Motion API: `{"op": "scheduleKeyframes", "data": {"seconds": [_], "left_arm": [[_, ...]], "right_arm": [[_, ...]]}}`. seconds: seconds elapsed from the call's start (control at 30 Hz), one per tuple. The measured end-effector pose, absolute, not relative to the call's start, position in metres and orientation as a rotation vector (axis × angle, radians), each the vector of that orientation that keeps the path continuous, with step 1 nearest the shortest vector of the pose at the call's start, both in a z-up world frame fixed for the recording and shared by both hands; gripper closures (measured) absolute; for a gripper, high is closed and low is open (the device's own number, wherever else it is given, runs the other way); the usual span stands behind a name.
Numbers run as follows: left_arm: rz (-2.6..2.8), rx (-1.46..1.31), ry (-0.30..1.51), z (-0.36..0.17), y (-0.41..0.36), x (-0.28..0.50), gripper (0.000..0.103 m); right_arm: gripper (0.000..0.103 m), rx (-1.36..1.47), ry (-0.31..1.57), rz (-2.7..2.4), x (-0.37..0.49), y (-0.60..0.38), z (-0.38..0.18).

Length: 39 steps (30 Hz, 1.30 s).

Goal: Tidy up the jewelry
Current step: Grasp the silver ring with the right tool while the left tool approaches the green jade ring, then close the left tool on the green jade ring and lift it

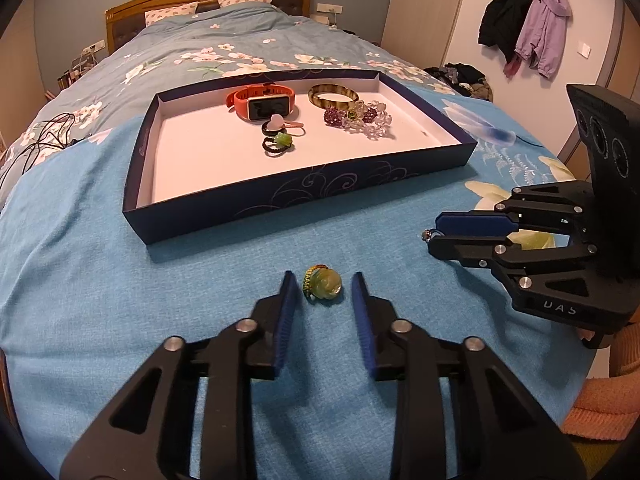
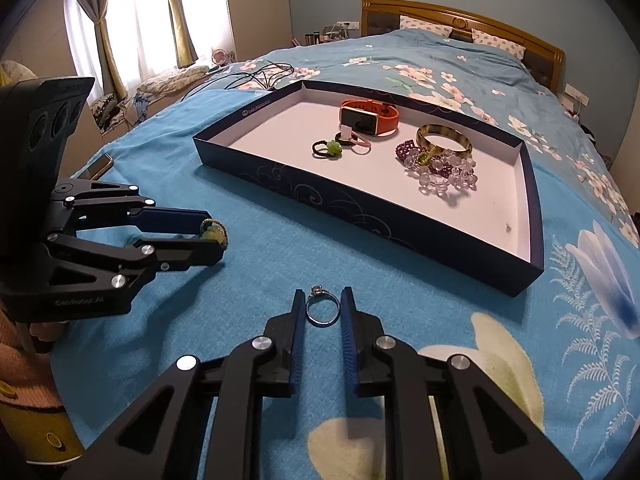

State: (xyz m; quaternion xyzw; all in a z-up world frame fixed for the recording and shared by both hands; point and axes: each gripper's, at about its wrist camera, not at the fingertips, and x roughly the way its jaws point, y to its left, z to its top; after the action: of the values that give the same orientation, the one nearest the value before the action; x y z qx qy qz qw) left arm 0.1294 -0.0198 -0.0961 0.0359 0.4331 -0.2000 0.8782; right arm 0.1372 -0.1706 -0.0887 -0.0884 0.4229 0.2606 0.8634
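Note:
A green bead hair tie (image 1: 322,287) lies on the blue bedspread between the fingers of my left gripper (image 1: 325,286), which is open around it without touching; it also shows in the right wrist view (image 2: 213,233). A silver ring (image 2: 323,309) stands between the fingers of my right gripper (image 2: 323,308), which is shut on it; in the left wrist view the right gripper (image 1: 434,230) shows the ring's stone at its tips. A dark blue box lid (image 1: 280,204) holds an orange watch (image 1: 262,104), a bangle (image 1: 334,96), bead bracelets (image 1: 360,118) and hair ties (image 1: 278,142).
The box lid (image 2: 360,208) lies ahead of both grippers on the bed. A phone (image 2: 96,166) lies at the bed's left edge and black cables (image 2: 256,74) beyond it. Coats (image 1: 524,20) hang on the far wall.

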Motion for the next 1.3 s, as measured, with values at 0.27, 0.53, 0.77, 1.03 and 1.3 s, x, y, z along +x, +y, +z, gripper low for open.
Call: {"op": "scheduleKeyframes", "data": {"seconds": [0.27, 0.53, 0.77, 1.03, 1.3], "left_arm": [[-0.414, 0.070, 0.894, -0.094, -0.018, 0.127, 0.086], [-0.413, 0.065, 0.876, -0.090, -0.018, 0.123, 0.087], [-0.426, 0.058, 0.852, -0.082, -0.018, 0.119, 0.093], [-0.431, 0.081, 0.859, -0.084, -0.020, 0.116, 0.087], [-0.429, 0.082, 0.895, -0.093, -0.023, 0.123, 0.072]], "right_arm": [[0.087, -0.164, 0.863, 0.547, 0.131, -0.174, -0.084], [0.087, -0.133, 0.840, 0.546, 0.128, -0.180, -0.079], [0.087, -0.109, 0.813, 0.549, 0.128, -0.182, -0.074], [0.087, -0.106, 0.812, 0.554, 0.128, -0.183, -0.073], [0.087, -0.103, 0.818, 0.557, 0.128, -0.182, -0.075]]}}
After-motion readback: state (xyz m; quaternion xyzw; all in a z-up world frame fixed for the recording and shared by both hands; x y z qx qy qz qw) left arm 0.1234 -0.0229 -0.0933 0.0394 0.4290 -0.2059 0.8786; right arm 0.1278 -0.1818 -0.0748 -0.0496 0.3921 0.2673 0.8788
